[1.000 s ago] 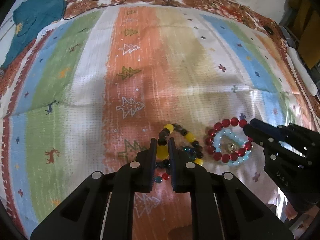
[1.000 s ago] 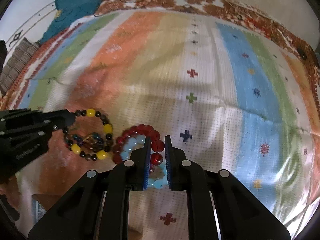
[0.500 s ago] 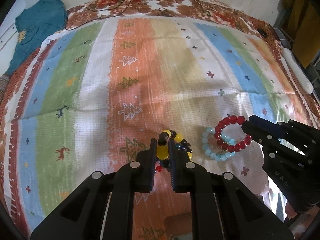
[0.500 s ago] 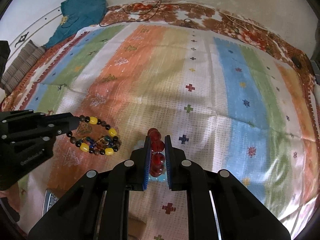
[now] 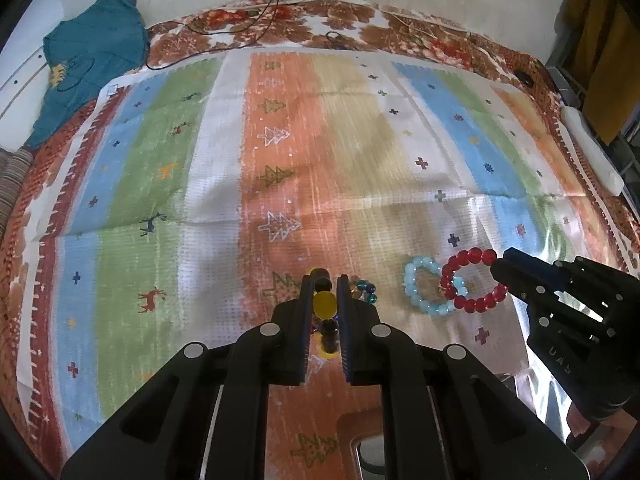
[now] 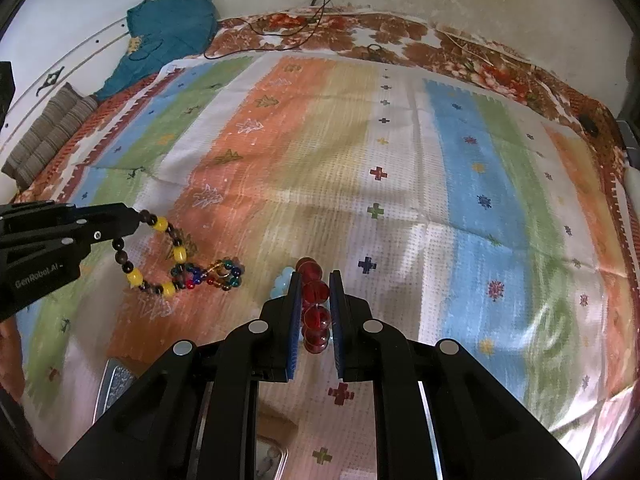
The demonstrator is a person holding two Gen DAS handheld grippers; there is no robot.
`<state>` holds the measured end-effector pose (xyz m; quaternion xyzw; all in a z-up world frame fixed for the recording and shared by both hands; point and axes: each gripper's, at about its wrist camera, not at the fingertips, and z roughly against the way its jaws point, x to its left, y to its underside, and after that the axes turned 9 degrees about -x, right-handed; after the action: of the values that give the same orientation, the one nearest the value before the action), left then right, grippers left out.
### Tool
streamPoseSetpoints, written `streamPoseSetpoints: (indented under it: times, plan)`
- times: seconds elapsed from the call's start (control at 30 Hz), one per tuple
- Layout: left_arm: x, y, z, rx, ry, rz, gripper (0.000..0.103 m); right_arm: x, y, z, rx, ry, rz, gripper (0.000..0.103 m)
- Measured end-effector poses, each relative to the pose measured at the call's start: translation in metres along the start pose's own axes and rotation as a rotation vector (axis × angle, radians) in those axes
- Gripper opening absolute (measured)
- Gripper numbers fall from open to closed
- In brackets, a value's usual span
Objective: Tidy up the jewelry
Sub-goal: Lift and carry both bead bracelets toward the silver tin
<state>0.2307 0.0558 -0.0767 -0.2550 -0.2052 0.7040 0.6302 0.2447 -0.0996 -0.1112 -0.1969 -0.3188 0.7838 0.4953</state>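
Observation:
My left gripper (image 5: 323,280) is shut on a yellow and dark bead bracelet (image 5: 325,304), which hangs lifted from the striped cloth; in the right wrist view that bracelet (image 6: 160,256) droops from the left gripper (image 6: 138,218). A small multicoloured bead bracelet (image 6: 212,274) lies tangled at its lower end. My right gripper (image 6: 316,276) is shut on a red bead bracelet (image 6: 316,304), also lifted. In the left wrist view the red bracelet (image 5: 472,280) hangs from the right gripper (image 5: 498,268), overlapping a pale blue bead bracelet (image 5: 424,290).
A striped cloth (image 5: 280,152) with tree and cross patterns covers the bed. A teal garment (image 5: 92,64) lies at the far left corner, with a cable (image 5: 276,4) near the wall. A patterned box edge (image 6: 116,384) shows at the near left.
Both grippers have risen, lifting their bracelets off the cloth. The red bracelet has pulled away from the pale blue one, and the yellow bracelet now hangs stretched.

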Motion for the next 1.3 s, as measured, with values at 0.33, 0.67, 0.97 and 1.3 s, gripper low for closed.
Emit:
streamPoseSetpoints:
  times: [0.33,0.67,0.97,1.3]
  plan:
    - [-0.004,0.008,0.008,0.001,0.013,0.012,0.011,-0.001,0.005,0.019,-0.023,0.019,0.007,0.014]
    - [-0.020,0.014,0.035,-0.038,0.041,-0.013,0.011,0.007,0.006,0.044,-0.073,0.018,0.037,0.014]
    - [-0.028,0.020,0.050,-0.055,0.057,-0.022,0.011,0.011,0.009,0.060,-0.102,0.012,0.031,0.014]
    - [-0.031,0.027,0.073,-0.085,0.078,-0.017,0.011,0.013,0.011,0.078,-0.137,0.005,0.024,0.014]
